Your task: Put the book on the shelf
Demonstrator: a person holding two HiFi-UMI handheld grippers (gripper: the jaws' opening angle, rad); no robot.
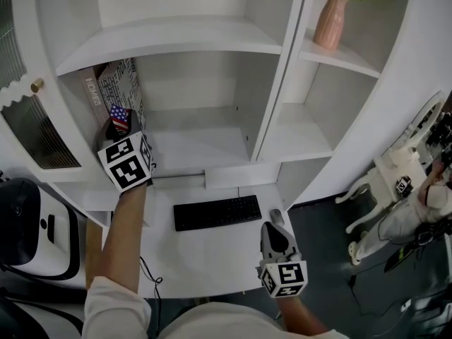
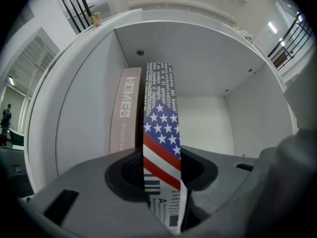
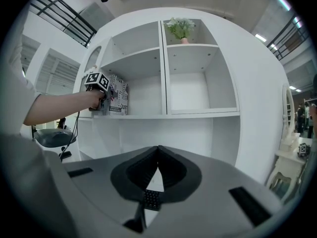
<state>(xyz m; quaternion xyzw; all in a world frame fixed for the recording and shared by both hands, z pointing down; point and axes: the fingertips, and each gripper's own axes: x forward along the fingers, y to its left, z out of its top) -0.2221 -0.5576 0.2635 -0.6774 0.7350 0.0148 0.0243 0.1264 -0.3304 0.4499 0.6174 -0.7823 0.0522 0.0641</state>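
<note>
Holding: the left gripper [image 1: 120, 124] [image 2: 161, 185] has its jaws clamped on the spine end of the book [image 1: 124, 83] [image 2: 161, 128], the one with the flag-patterned spine.
Book's place: inside the lower left compartment of the shelf [image 1: 201, 150], at its left end, just beside a pale book lettered HOMES [image 1: 92, 90] [image 2: 126, 110] that stands by the compartment's left wall.
Book's pose: from the head view it tilts left, toward the HOMES book; in the right gripper view it looks close to upright.
Right gripper: the right gripper [image 1: 275, 219] [image 3: 158, 155] hangs low over the desk [image 1: 212, 256], near the right end of the keyboard [image 1: 217, 212], well apart from the shelf; its jaws meet at the tips with nothing between them.
Step in hand: by my reading, the placing itself, with the book already in its compartment and only the release left.
Next move: it calls for settling the book's lower edge on the shelf board and leaning it on its neighbour, then spreading the jaws and drawing straight back so the pads do not drag it out.
Risk: let go while tilted and unsupported, the book could topple to the right into the bare part of the compartment.
Hidden: the book's lower edge is behind the left gripper in every view, so I cannot tell whether it rests on the board.
Hard to make out: whether the two books touch.
</note>
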